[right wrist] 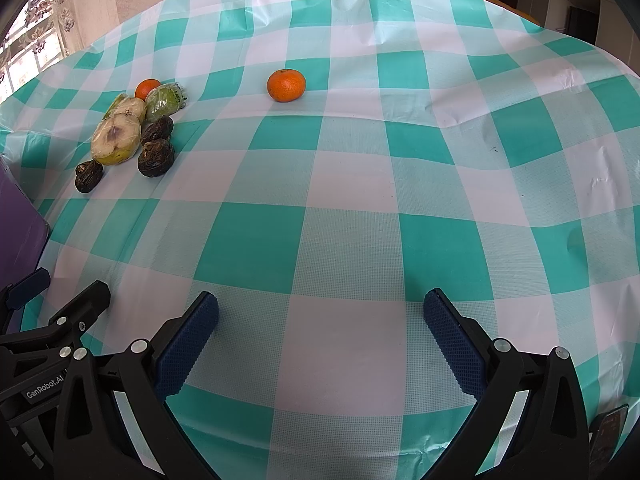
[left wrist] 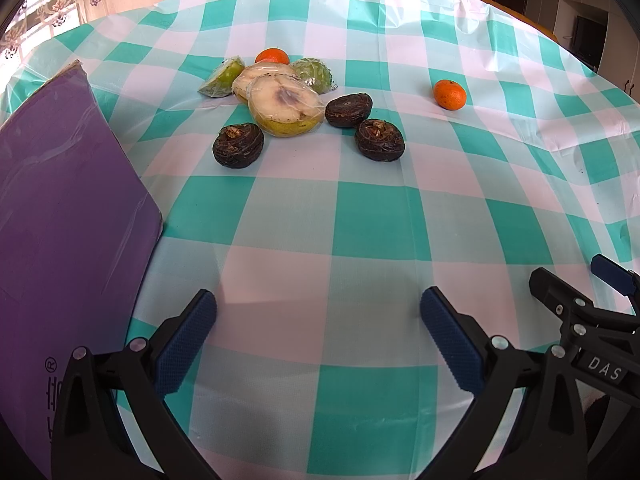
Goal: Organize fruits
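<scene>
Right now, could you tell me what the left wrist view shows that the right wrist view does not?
Only the left wrist view shows the purple board nearly whole, and the right gripper at its edge. Only the right wrist view shows a dark phone-like object at bottom right, and the left gripper. Both show the fruit pile, the lone orange and the checked tablecloth.

Teal-and-white checked tablecloth point(right wrist: 360, 240), orange tangerine point(right wrist: 286, 85), purple board point(left wrist: 60, 220), dark brown chestnuts point(left wrist: 238, 145).
</scene>
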### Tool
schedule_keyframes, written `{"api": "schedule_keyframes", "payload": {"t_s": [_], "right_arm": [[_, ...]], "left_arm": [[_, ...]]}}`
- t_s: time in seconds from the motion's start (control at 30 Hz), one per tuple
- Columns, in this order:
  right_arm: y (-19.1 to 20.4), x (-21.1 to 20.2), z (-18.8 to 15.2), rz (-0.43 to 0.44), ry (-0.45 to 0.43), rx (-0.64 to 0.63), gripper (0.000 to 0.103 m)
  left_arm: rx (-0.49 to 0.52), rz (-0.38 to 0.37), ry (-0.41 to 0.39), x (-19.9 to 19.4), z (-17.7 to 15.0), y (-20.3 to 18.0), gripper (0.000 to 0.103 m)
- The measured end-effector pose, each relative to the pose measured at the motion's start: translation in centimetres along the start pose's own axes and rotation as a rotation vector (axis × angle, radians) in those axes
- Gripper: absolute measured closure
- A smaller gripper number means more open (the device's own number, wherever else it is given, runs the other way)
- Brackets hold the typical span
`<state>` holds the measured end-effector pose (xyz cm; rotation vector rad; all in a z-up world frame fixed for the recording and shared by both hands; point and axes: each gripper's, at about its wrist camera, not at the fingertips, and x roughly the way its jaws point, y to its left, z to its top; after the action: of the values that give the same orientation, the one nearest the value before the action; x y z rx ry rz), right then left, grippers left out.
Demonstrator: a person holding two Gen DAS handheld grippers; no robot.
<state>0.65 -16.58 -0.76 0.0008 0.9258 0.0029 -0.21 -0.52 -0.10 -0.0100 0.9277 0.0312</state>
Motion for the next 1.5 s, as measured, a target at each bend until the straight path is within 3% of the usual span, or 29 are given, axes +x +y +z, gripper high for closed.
{"api": "schedule_keyframes", "payload": {"t_s": [0.7, 0.8, 1.07, 1.3, 1.5], "right_arm": [[-0.9, 0.9, 1.5, 0.017, 0.027, -0.021, 0.004], [-1.7, 1.9, 2.9, -0.009, 0.030, 0.020, 0.004], [-1.5, 5.1, 8.9, 0.071, -0.044, 0.064, 0.007], [-0.7, 9.6, 14.9, 0.064, -0.034, 0.069, 0.020], [1.1, 11.5, 17.7, 0.076, -0.034, 0.021, 0.023]], "left_arm": [[0.003, -0.002, 0.030, 0.2, 0.5, 0.0, 0.001], [-0.018, 0.011, 0.032, 0.8, 1.3, -0.3, 0.001], [-0.064, 0.010, 0.023, 2.6, 4.1, -1.0, 0.002], [-0.058, -0.021, 0.014, 3.9, 6.1, -1.9, 0.002], [-0.067, -0.030, -0.002, 5.4, 8.4, -2.6, 0.010]]}}
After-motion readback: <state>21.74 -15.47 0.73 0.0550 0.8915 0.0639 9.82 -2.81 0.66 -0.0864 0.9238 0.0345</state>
